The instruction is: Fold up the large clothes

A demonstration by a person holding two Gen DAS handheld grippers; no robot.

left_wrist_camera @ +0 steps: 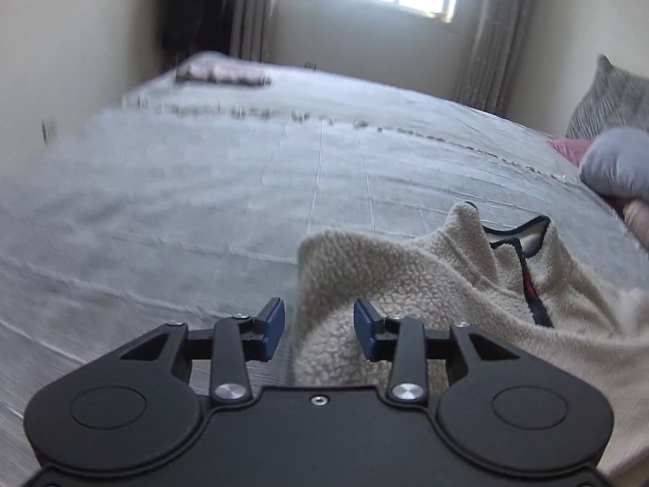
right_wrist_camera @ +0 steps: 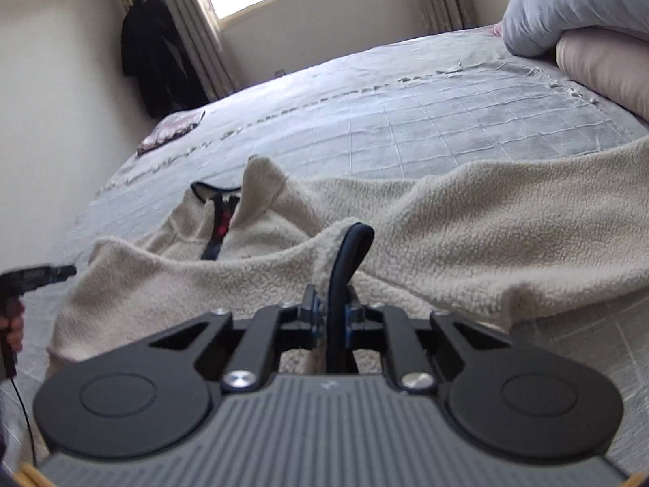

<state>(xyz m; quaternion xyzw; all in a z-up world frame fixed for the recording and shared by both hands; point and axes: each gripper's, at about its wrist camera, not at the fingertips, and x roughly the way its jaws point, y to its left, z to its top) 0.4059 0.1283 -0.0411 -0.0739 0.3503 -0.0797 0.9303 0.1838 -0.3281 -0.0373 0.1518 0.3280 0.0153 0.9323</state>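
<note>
Right tongs (right_wrist_camera: 333,314): clamped on the dark-trimmed hem edge of the cream fleece pullover (right_wrist_camera: 466,235). Left tongs (left_wrist_camera: 319,330): apart, fleece edge lying between the pads, not yet pinched as far as we can tell. The pullover lies rumpled on the grey bedspread (left_wrist_camera: 203,186), collar and zip (right_wrist_camera: 219,227) pointing away from us. We judge: close the left on the hem before lifting, keep both grips level, pull taut, then fold toward the collar. Pillows (right_wrist_camera: 576,12) sit well clear.

The right claw (right_wrist_camera: 333,316) pinches the cream fleece's (right_wrist_camera: 466,235) dark-trimmed edge above the grey bedspread (right_wrist_camera: 405,121).
</note>
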